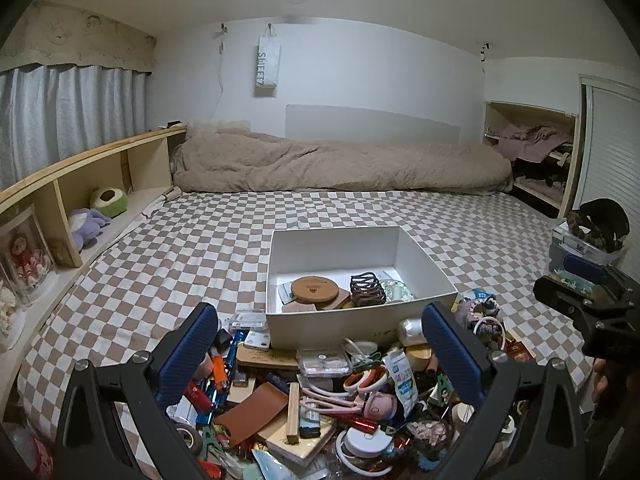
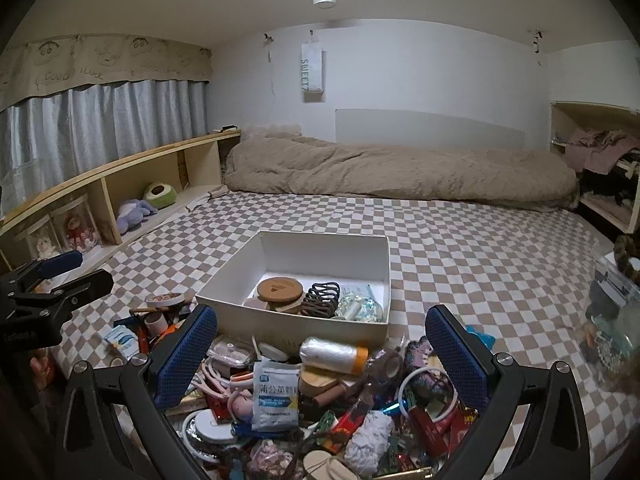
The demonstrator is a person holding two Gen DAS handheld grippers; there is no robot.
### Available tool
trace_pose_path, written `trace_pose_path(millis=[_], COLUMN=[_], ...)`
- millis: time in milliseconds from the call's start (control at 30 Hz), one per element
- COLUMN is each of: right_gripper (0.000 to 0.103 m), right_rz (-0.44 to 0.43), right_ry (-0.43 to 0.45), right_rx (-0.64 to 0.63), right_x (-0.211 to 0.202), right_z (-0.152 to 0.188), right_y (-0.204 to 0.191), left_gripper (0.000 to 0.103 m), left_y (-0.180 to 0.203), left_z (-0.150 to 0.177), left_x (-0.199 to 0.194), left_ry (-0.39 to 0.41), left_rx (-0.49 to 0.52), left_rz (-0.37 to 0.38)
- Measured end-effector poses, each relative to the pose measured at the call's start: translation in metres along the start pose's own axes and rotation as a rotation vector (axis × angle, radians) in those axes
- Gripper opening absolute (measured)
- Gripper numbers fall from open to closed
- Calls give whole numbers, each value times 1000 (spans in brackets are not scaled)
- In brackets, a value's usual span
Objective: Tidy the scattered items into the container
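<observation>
A white open box (image 1: 360, 312) (image 2: 224, 292) stands on the checkered bed; in it lie a round wooden coaster (image 1: 314, 289) (image 2: 279, 290), a dark hair claw (image 1: 368, 288) (image 2: 320, 299) and a glittery item (image 2: 356, 306). A pile of scattered small items (image 1: 320, 396) (image 2: 312, 396) lies in front of the box: a white-blue packet (image 2: 276, 400), scissors (image 1: 366, 378), a brown leather piece (image 1: 254, 410). My left gripper (image 1: 320, 364) is open and empty above the pile. My right gripper (image 2: 320, 360) is open and empty above the pile.
A rolled beige duvet (image 1: 340, 164) lies along the far wall. A wooden shelf (image 1: 92, 184) with plush toys runs along the left. A clear bin (image 1: 588, 248) with items stands at the right bed edge. Checkered bedding (image 2: 480, 248) spreads around the box.
</observation>
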State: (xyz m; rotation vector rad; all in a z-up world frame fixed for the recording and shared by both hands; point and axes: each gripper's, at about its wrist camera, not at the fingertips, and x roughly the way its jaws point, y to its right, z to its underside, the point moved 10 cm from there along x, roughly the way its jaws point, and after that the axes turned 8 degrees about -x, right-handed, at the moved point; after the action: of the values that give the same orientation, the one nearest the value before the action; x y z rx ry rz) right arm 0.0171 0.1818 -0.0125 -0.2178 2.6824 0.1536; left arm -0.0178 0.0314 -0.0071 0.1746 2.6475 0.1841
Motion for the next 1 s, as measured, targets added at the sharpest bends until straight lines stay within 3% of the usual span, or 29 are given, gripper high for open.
trace_pose_path(millis=[300, 633, 1000], right_gripper=[103, 103, 103], right_rz=[20, 36, 28], right_ry=[-6, -33, -53], right_rx=[31, -35, -27], right_x=[-8, -6, -5], right_z=[17, 34, 41], right_y=[6, -5, -10], left_gripper=[103, 103, 103], left_y=[-9, -14, -20], left_z=[12, 25, 37], left_x=[-4, -4, -2], left_ry=[-12, -34, -56], left_rx=[-12, -20, -8], left_rz=[-14, -15, -38])
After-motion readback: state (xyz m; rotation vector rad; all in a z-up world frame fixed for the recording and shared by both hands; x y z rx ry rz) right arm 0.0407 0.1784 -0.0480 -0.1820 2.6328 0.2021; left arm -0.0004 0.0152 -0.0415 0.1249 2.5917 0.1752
